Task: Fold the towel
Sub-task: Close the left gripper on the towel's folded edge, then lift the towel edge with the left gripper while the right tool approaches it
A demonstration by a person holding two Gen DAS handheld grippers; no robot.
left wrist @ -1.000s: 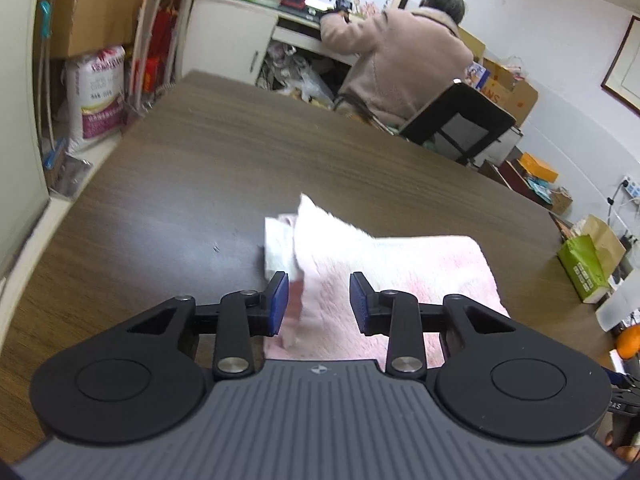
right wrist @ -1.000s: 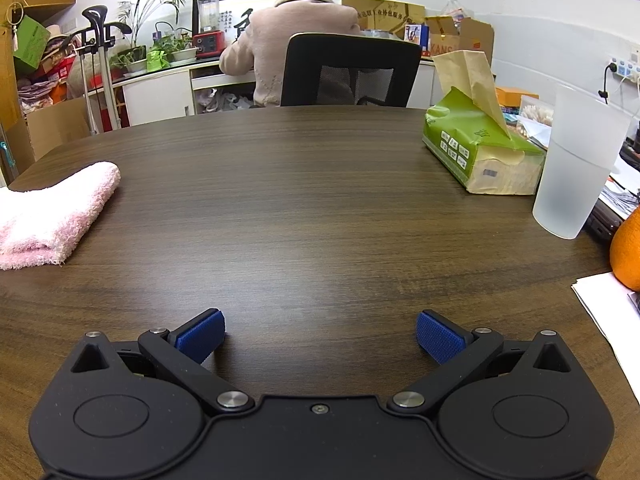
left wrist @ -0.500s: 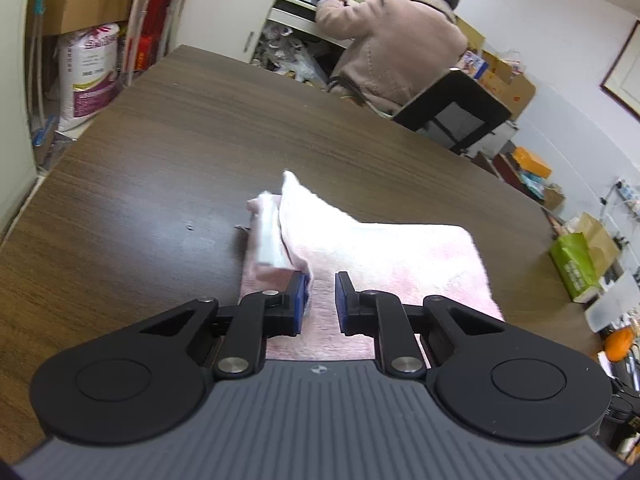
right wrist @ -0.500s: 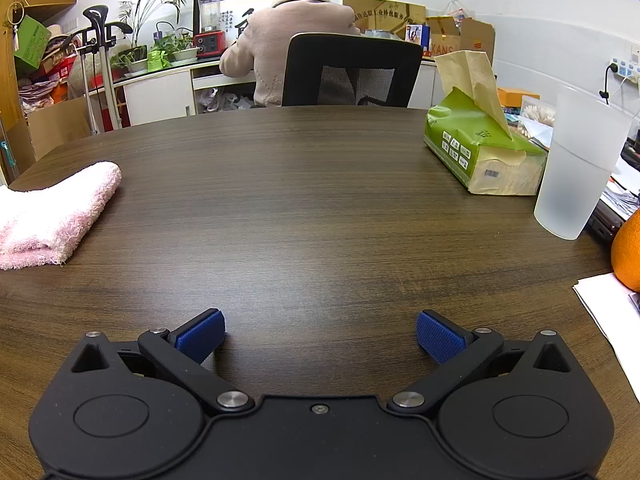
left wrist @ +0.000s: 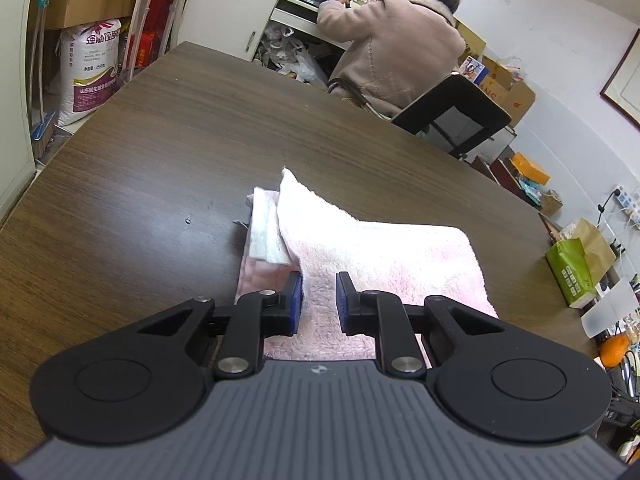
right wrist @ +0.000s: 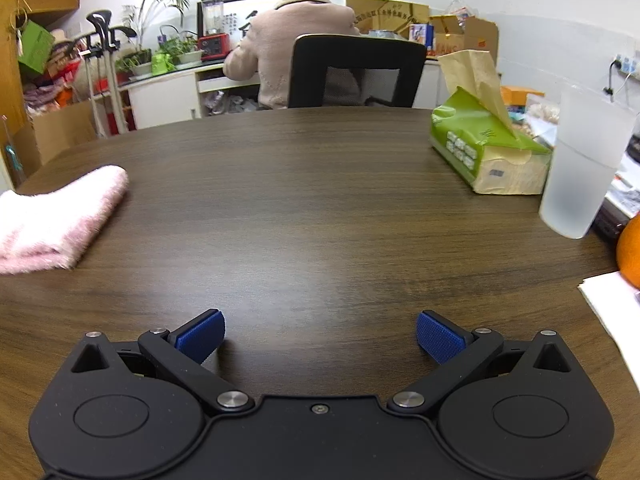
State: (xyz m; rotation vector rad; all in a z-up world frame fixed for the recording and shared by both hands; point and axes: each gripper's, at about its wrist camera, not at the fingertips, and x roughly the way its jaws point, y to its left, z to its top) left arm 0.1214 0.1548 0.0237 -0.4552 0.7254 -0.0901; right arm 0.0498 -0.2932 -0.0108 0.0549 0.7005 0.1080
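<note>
A fluffy pink towel [left wrist: 380, 252] lies folded on the dark wooden table [left wrist: 160, 160]. Its left end is a loose flap that rises to a peak, with white under-layers showing beside it. My left gripper [left wrist: 318, 300] sits at the towel's near edge, and its blue pads are drawn in on the thick pile at the foot of that flap. In the right wrist view the same towel [right wrist: 60, 216] lies at the far left. My right gripper [right wrist: 320, 334] hovers over bare wood well apart from the towel, jaws spread wide and holding nothing.
A green tissue pack [right wrist: 480, 148], a frosted plastic cup [right wrist: 580, 168], an orange [right wrist: 630, 248] and white paper [right wrist: 612, 304] crowd the table's right side. A person [right wrist: 296, 48] sits in a black chair [right wrist: 356, 68] beyond the far edge, back turned.
My left gripper's jaws have drawn in from a wider gap onto the towel's near edge and shifted slightly. The right gripper has stayed as it was.
</note>
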